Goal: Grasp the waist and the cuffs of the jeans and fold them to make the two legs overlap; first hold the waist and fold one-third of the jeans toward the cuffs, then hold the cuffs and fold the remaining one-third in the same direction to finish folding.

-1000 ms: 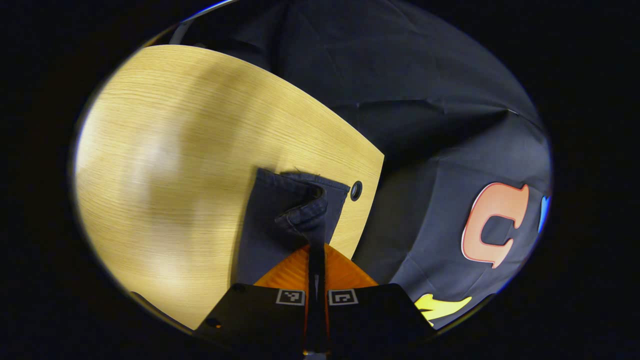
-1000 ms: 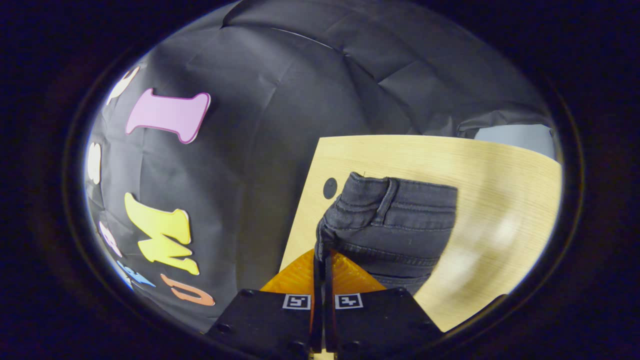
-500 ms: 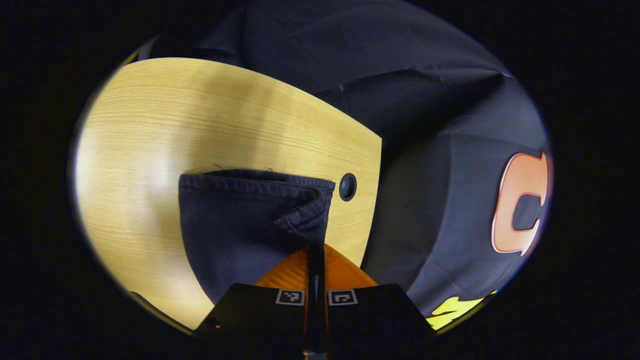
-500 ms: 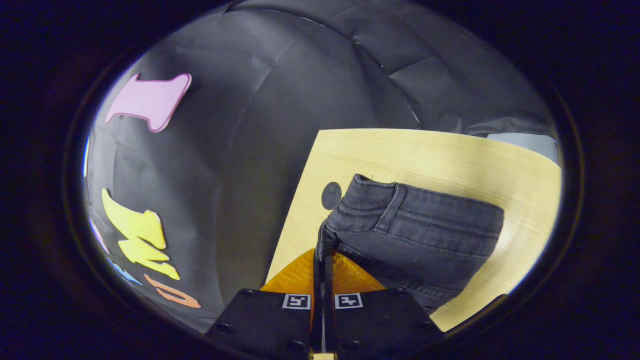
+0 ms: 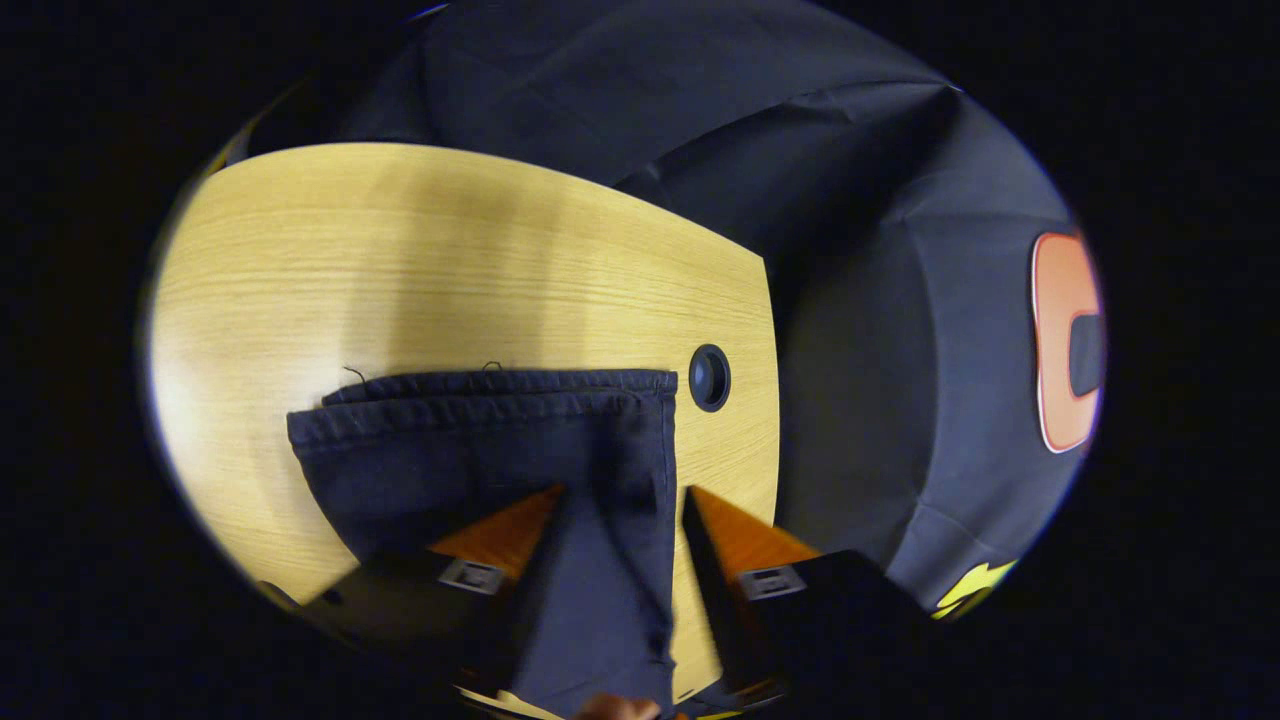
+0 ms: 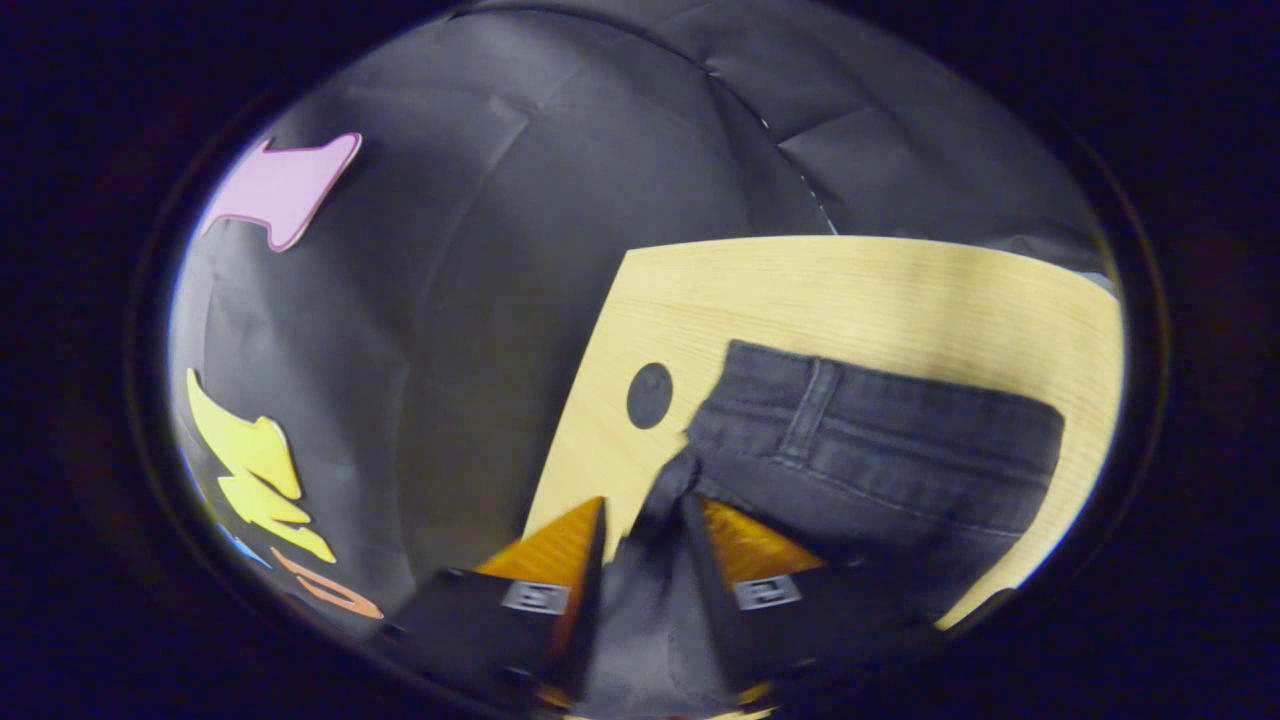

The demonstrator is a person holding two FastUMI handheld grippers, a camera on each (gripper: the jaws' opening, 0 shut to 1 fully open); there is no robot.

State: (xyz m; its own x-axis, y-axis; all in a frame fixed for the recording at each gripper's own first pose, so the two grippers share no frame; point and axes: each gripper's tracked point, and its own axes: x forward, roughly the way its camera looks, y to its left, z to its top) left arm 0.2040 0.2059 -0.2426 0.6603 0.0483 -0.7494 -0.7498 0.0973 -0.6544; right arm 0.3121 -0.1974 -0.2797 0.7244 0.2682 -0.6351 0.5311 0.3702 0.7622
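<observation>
Left gripper (image 5: 620,495) is spread wide, fingers parted, gripping nothing; a strip of the dark jeans (image 5: 470,450) runs between the orange fingers (image 5: 500,525). The cuffs (image 5: 480,395) lie flat on the wooden worktop (image 5: 400,250) just ahead of it, two hems stacked, edge next to the round grommet hole (image 5: 709,377) ahead-right. Right gripper (image 6: 645,515) is also parted, with a fold of denim between its fingers; can't tell if they touch it. The waist (image 6: 880,430) with belt loop lies flat ahead-right of it, the hole ahead-left.
</observation>
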